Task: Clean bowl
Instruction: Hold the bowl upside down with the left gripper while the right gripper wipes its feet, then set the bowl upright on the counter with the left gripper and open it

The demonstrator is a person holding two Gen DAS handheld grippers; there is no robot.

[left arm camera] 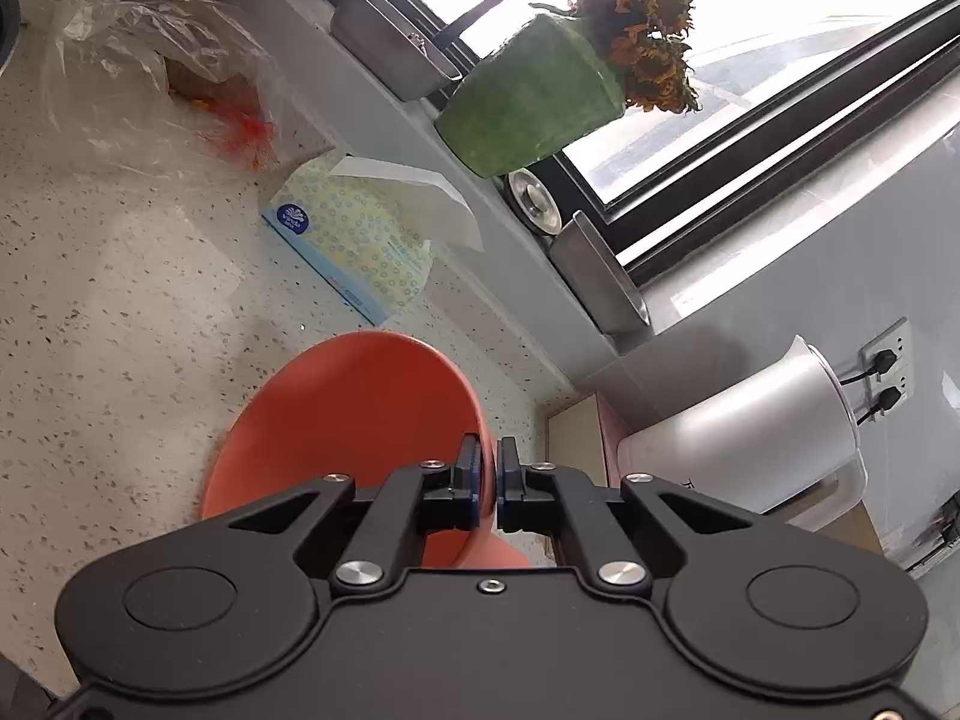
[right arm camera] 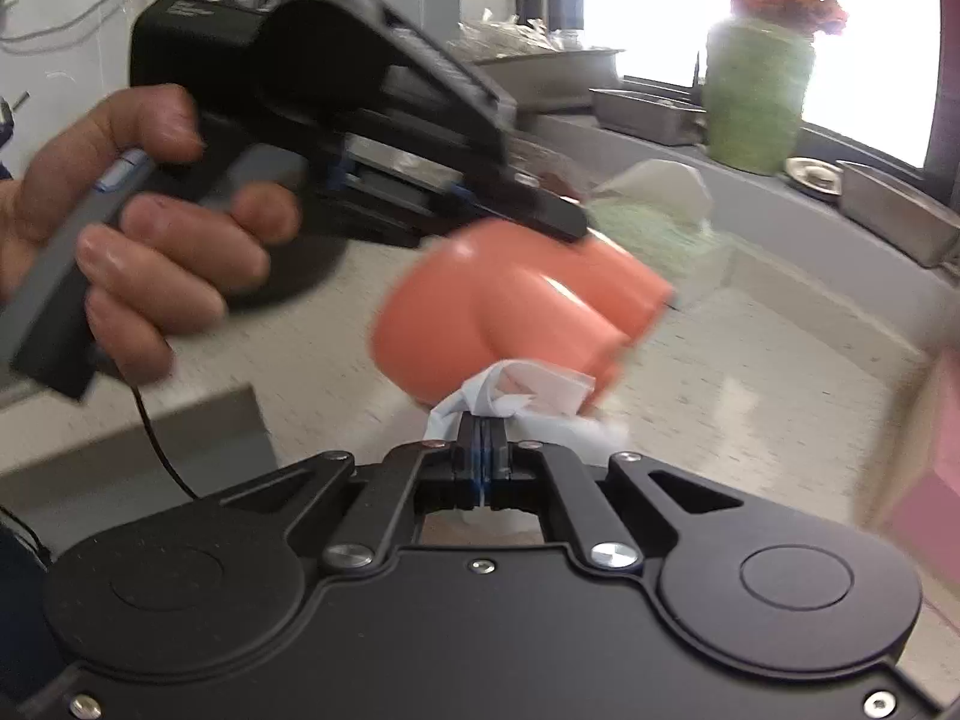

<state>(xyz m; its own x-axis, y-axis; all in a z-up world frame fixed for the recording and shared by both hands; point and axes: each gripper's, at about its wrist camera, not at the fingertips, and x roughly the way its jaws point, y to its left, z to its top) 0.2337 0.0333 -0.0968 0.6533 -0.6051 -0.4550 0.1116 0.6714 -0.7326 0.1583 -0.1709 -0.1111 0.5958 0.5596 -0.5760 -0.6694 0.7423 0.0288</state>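
Note:
An orange bowl (left arm camera: 354,420) is held tilted above the speckled counter, with my left gripper (left arm camera: 487,462) shut on its rim. In the right wrist view the same bowl (right arm camera: 516,294) shows its outer side and base, blurred, and the left gripper (right arm camera: 558,219) clamps its upper edge while a person's hand (right arm camera: 138,240) holds that tool. My right gripper (right arm camera: 482,429) is shut on a white tissue (right arm camera: 528,396), which sits right under the bowl's lower edge and seems to touch it.
A tissue pack (left arm camera: 354,240) lies on the counter (left arm camera: 120,330) behind the bowl, with a clear plastic bag (left arm camera: 156,78) farther left. A green vase of dried flowers (left arm camera: 534,102) and metal trays (left arm camera: 600,276) line the window sill. A white kettle (left arm camera: 762,426) stands right.

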